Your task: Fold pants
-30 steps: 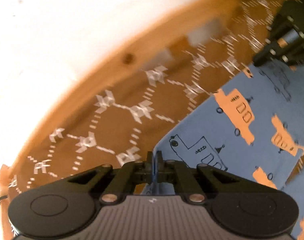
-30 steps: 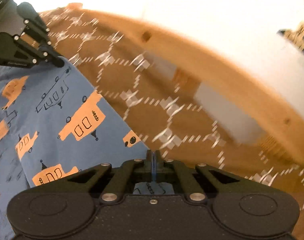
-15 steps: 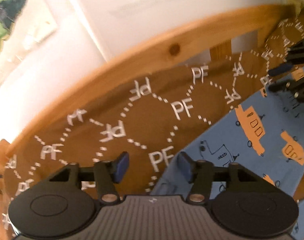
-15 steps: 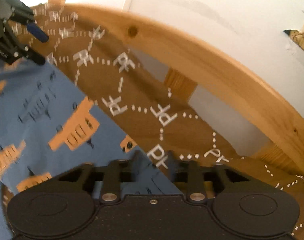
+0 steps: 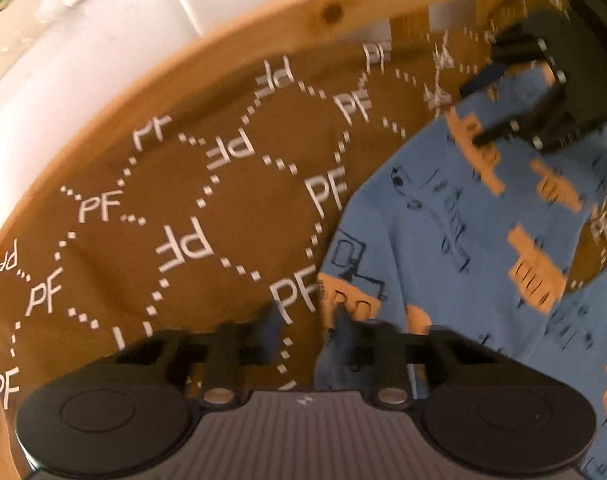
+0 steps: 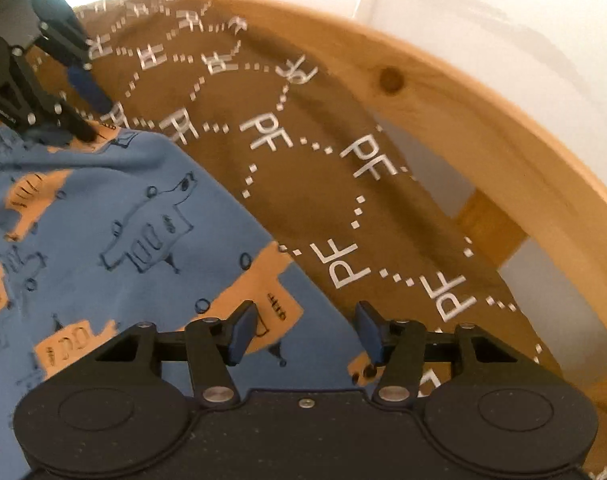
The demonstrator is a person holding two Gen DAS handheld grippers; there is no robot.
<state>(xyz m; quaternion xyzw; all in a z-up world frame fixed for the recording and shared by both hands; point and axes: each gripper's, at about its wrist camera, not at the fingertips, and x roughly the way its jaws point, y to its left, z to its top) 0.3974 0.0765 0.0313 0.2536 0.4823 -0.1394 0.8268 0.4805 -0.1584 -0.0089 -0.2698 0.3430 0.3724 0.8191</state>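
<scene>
Blue pants (image 5: 443, 240) printed with orange vehicles lie flat on a brown cloth (image 5: 183, 200) patterned with white letters. My left gripper (image 5: 306, 330) hovers at the pants' left edge. Its jaws are closing, still apart, and nothing is pinched: the fabric edge lies by the right finger. My right gripper (image 6: 306, 332) stands over the pants (image 6: 103, 220) at their right edge. Its jaws are opening, and the cloth lies loose beneath the gap. Each view shows the other gripper across the garment: the right gripper (image 5: 483, 108) and the left gripper (image 6: 85, 108).
A curved wooden rail (image 6: 483, 120) runs along the far side of the brown cloth (image 6: 303, 160), with upright slats and a white wall (image 6: 503, 20) behind it. The same rail (image 5: 263, 40) shows in the left wrist view.
A second ago both grippers were shut on the pants' edge. Both have let go and opened. The left jaws stand narrower than half a second ago, the right slightly wider.
</scene>
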